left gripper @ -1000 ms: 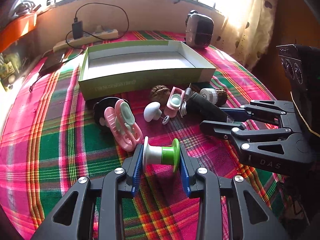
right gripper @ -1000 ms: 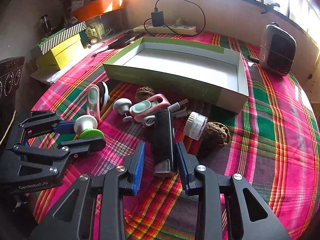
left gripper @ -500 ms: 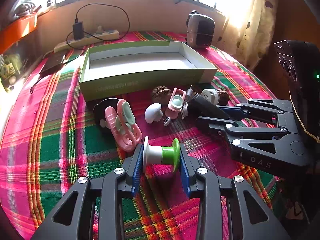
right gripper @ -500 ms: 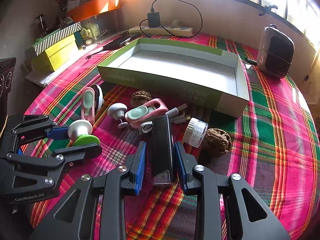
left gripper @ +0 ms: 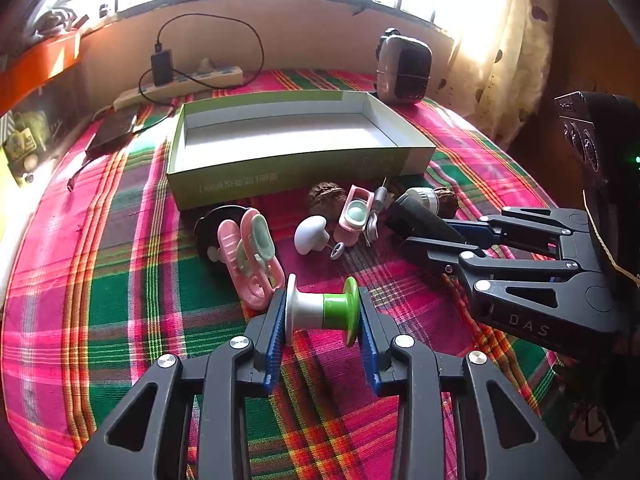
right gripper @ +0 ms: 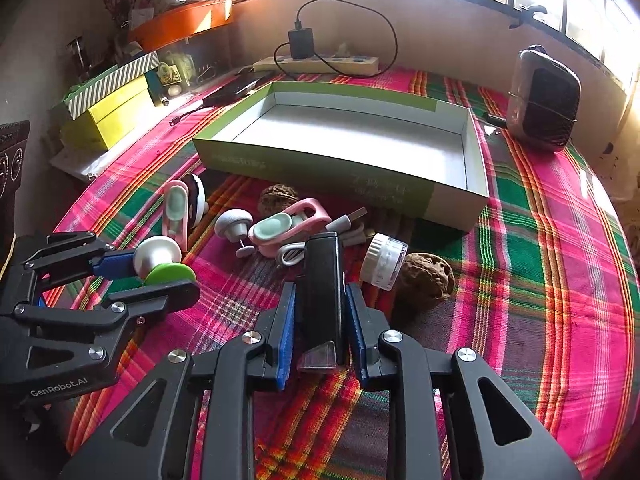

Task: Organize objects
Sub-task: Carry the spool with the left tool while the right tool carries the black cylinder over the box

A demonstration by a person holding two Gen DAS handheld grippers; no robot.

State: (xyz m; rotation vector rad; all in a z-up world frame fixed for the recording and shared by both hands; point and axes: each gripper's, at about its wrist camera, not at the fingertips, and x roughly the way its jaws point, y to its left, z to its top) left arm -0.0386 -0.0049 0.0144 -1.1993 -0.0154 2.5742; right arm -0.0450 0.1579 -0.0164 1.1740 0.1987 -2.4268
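A white and green spool (left gripper: 320, 310) lies on the plaid cloth between the blue pads of my left gripper (left gripper: 321, 306). The jaws are closing and both pads press on its end discs. In the right wrist view the left gripper (right gripper: 160, 266) comes in from the left with the spool (right gripper: 157, 255) in it. My right gripper (right gripper: 320, 308) is closing on a black oblong device (right gripper: 323, 280), its pads against both long sides. The empty green and white box (right gripper: 320, 164) stands just behind the pile of small things.
Loose on the cloth before the box lie two pink clips (left gripper: 252, 256) (right gripper: 288, 224), a white mushroom knob (right gripper: 234, 224), a small white jar (right gripper: 384, 258), two walnuts (right gripper: 426, 276) (right gripper: 278, 196) and a cable. A power strip (right gripper: 320, 65) and a dark heater (right gripper: 544, 104) stand behind the box.
The right gripper's jaws have come together onto the black device. The left gripper and the spool have stayed where they were.
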